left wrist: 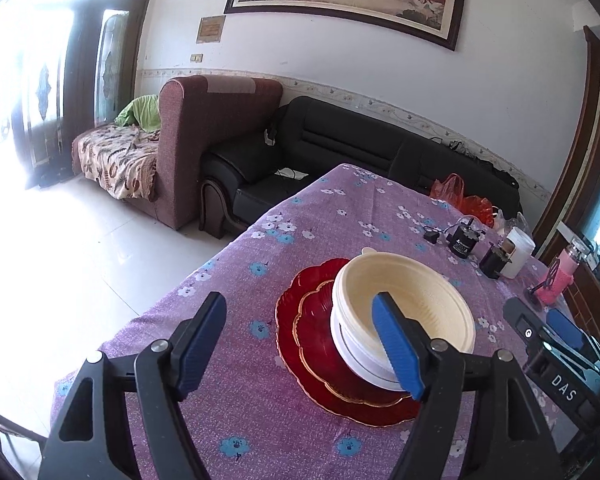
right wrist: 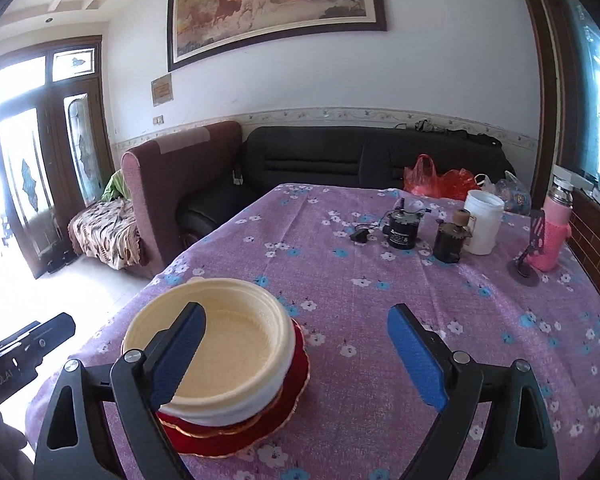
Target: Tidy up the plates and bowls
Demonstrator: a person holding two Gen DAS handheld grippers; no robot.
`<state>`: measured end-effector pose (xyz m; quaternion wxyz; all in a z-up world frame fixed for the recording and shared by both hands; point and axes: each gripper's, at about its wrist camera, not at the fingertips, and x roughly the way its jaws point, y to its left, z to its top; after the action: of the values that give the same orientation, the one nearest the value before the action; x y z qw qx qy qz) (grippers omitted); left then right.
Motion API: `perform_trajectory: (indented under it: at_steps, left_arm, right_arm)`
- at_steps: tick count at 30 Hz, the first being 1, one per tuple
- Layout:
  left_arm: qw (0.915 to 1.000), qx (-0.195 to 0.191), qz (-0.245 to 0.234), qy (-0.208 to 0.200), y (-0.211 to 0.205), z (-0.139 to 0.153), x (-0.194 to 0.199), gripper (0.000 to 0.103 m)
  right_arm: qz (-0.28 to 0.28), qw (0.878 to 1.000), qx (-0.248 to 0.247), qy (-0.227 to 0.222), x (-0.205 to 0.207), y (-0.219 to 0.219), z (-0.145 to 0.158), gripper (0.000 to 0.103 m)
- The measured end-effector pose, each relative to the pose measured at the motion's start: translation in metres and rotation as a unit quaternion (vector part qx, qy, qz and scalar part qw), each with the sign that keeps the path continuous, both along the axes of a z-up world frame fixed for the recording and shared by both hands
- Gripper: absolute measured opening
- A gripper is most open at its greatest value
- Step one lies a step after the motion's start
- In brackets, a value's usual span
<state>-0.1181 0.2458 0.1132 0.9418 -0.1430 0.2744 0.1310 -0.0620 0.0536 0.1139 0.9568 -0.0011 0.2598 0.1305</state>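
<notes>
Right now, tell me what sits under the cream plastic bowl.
The cream plastic bowl is nested in a white bowl, which stands on two stacked red gold-rimmed plates. The bowls hide the plates' centres.

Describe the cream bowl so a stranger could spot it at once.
Find the table under the purple flowered cloth. Near its front-left edge lies a pile of red plates; the cream bowl sits on top, nested in a white bowl. It is the only cream, ribbed dish there.
</notes>
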Motion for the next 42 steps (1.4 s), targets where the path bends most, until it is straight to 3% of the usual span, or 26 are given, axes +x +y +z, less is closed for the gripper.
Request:
perform_trajectory:
  at_steps: [7,13,19,21,22,29,42]
  left_arm:
    - [0.9992,0.04,-0.007,-0.002,-0.026,0.007,-0.003,0.077]
    - [0.9986,0.053,0.001,-0.002,-0.036,0.014,-0.009,0.078]
    - [0.994,0.101,0.032,-0.026,-0.061,0.025,-0.019,0.09]
    - [0.9918,0.115,0.039,-0.039,-0.071,0.03,-0.023,0.102]
    - [0.9909,0.121,0.039,-0.045,-0.076,0.032,-0.025,0.103]
    - [0.9918,0.125,-0.001,-0.026,-0.113,0.025,-0.016,0.103]
    - [0.989,0.143,-0.037,0.011,-0.154,0.008,-0.009,0.103]
  right_arm:
    - [-0.035,0.997,0.034,0.058,0.007,-0.031,-0.032,0.095]
    - [0.002,0.996,0.018,0.083,0.017,-0.015,-0.043,0.095]
    - [-0.005,0.997,0.059,0.056,-0.003,-0.032,-0.034,0.095]
    - [-0.016,0.996,0.073,0.039,-0.013,-0.043,-0.03,0.095]
    - [-0.021,0.996,0.079,0.031,-0.019,-0.047,-0.029,0.095]
    - [-0.032,0.998,0.063,0.005,-0.043,-0.064,-0.03,0.095]
    - [-0.051,0.997,0.061,0.021,-0.05,-0.095,-0.042,0.096]
